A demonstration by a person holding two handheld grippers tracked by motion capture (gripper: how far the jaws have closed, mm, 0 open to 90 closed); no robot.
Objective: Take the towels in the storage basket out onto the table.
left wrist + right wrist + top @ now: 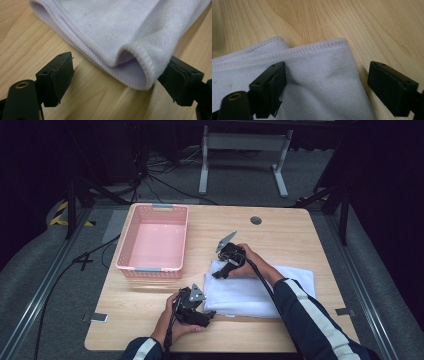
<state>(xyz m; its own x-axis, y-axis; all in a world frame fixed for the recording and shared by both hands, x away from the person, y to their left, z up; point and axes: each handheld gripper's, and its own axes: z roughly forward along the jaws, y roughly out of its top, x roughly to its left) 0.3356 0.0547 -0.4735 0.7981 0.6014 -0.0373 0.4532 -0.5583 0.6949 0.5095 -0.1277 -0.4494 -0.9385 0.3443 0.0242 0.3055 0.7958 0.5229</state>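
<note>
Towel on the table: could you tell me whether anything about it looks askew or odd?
Slightly. The folded towel has one corner curled up off the table, its layers gaping between the left tool's open jaws. Faint brownish specks mark the cloth. Otherwise it lies flat.

surface: light wooden table [280, 227] | on it: pink basket [152, 240], folded white towel [250, 292]

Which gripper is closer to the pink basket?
Right. The right gripper sits just right of the pink basket, on the towel's far corner; the left gripper is nearer the person.
</note>
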